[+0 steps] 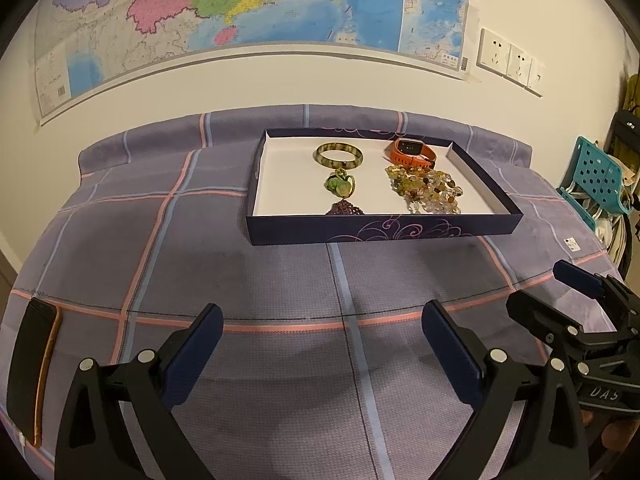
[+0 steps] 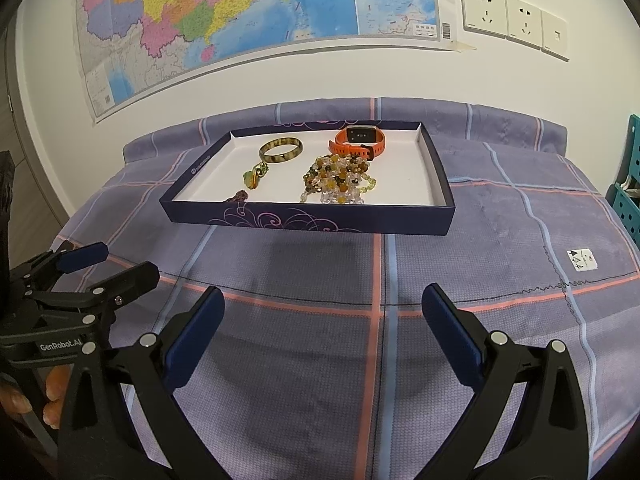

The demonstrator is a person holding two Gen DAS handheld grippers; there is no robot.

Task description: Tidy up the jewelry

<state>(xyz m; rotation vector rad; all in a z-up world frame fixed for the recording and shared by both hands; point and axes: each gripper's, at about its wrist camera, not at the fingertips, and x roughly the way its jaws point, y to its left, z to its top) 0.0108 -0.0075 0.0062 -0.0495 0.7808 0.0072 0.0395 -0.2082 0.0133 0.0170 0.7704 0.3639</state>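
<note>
A dark blue tray (image 1: pixel 360 234) (image 2: pixel 312 220) with a white floor lies on the checked bedspread. Inside it are a mottled green bangle (image 1: pixel 339 155) (image 2: pixel 281 149), an orange smartwatch (image 1: pixel 412 151) (image 2: pixel 358 140), a heap of yellow and clear bead strands (image 1: pixel 428 188) (image 2: pixel 340 180), and a green pendant (image 1: pixel 340 184) (image 2: pixel 254 176) with a purple tassel (image 1: pixel 344 209). My left gripper (image 1: pixel 322 330) is open over bare cloth, well short of the tray. My right gripper (image 2: pixel 322 310) is open too, beside the left one, holding nothing.
A black phone (image 1: pixel 32 368) lies at the bed's left edge. A small white label (image 2: pixel 582 259) sits on the cloth to the right. A teal chair (image 1: pixel 596 176) stands past the right side. A map and wall sockets (image 2: pixel 512 20) hang behind the bed.
</note>
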